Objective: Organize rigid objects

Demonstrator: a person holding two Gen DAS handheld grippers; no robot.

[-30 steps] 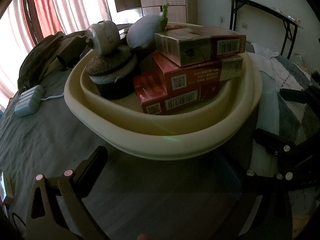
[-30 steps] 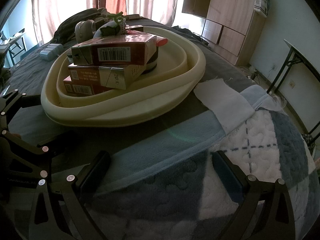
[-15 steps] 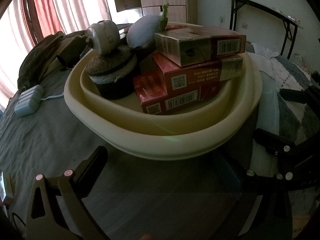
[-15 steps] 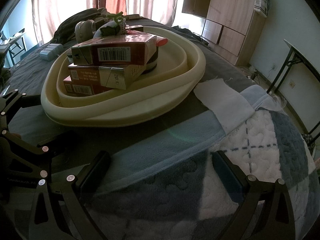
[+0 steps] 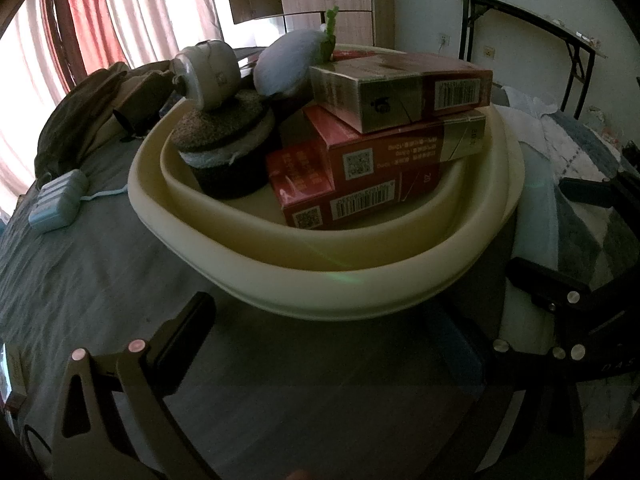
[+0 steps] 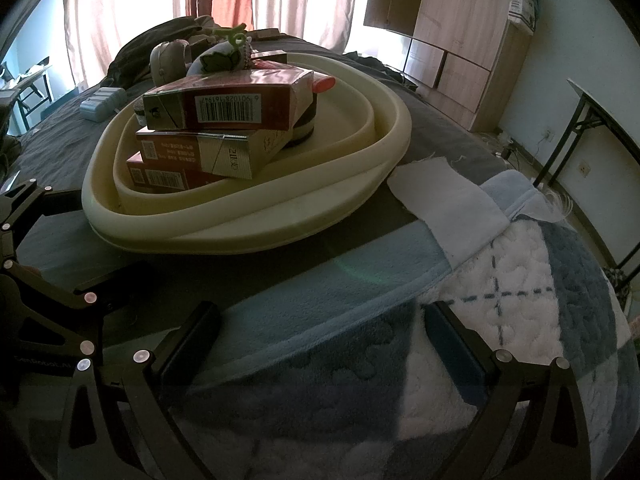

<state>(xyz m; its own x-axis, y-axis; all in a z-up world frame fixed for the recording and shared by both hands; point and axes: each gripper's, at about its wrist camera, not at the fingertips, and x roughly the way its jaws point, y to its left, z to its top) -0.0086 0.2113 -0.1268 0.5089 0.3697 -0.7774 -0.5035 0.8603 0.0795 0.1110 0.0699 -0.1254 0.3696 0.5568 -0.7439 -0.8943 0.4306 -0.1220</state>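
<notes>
A cream basin sits on the bed. In it three red cartons are stacked, beside a dark round sponge-topped block with a grey capped jar on it and a grey-blue plush behind. My left gripper is open and empty, low in front of the basin's near rim. My right gripper is open and empty over the blanket, short of the basin. Each gripper shows at the edge of the other's view.
A pale blue ribbed case lies on the grey sheet left of the basin. A dark bag lies behind. A patterned blanket covers the right side. A wooden cabinet and a folding table stand beyond the bed.
</notes>
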